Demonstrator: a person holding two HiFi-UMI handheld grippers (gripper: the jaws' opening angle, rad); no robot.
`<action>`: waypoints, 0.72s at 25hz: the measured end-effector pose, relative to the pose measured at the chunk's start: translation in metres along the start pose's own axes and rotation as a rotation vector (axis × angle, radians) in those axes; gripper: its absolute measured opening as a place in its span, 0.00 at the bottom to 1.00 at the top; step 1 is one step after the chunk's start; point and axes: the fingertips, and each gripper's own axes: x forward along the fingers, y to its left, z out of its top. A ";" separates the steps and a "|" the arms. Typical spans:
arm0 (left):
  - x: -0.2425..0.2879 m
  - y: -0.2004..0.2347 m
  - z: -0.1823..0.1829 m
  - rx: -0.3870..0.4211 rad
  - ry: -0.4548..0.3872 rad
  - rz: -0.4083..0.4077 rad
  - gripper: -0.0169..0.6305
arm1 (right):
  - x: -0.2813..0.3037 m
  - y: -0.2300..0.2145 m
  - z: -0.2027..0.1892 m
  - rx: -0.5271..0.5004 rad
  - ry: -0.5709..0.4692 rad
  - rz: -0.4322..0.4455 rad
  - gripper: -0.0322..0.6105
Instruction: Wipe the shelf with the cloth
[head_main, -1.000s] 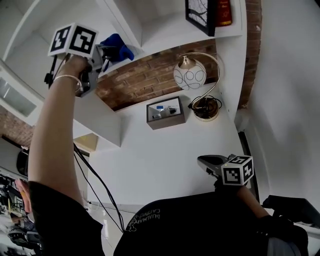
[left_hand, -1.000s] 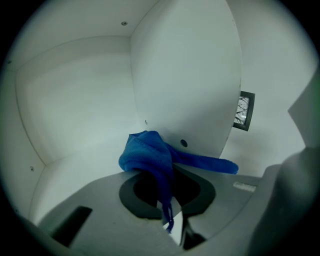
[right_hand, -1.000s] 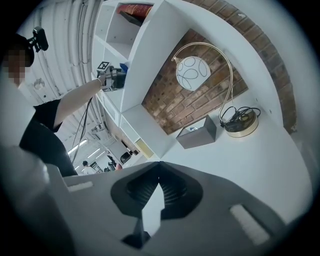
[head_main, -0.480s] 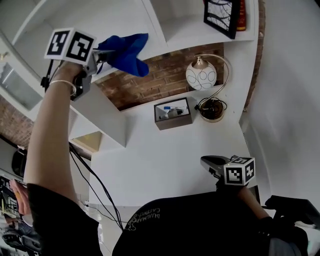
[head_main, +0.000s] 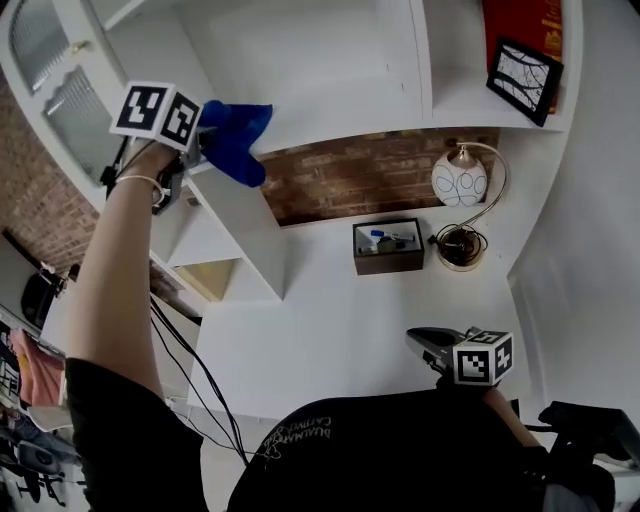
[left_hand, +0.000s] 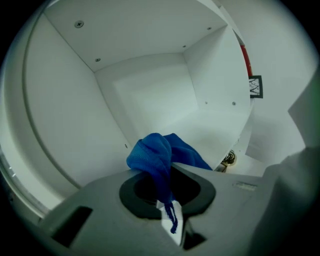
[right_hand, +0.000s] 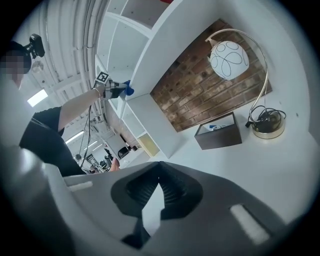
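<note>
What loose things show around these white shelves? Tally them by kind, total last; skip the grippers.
Blue cloth: 1
Lamp: 1
Dark box: 1
Framed picture: 1
Red item: 1
Total: 5

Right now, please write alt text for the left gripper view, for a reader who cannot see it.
The left tongs are shut on a bunched blue cloth, pointing into a white shelf compartment. At the right edge, a small framed picture shows beyond its side wall.

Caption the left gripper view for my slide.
Left gripper shut on a blue cloth, facing a white shelf compartment.
</note>
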 end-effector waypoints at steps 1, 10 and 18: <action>0.002 0.002 -0.003 0.010 0.010 0.013 0.08 | 0.002 0.000 0.002 0.000 -0.002 -0.003 0.06; 0.010 0.000 -0.020 0.041 0.077 0.109 0.08 | 0.007 0.005 -0.006 -0.013 0.028 -0.002 0.06; 0.003 0.000 -0.032 0.007 0.079 0.136 0.08 | 0.010 0.005 -0.005 -0.028 0.066 0.036 0.06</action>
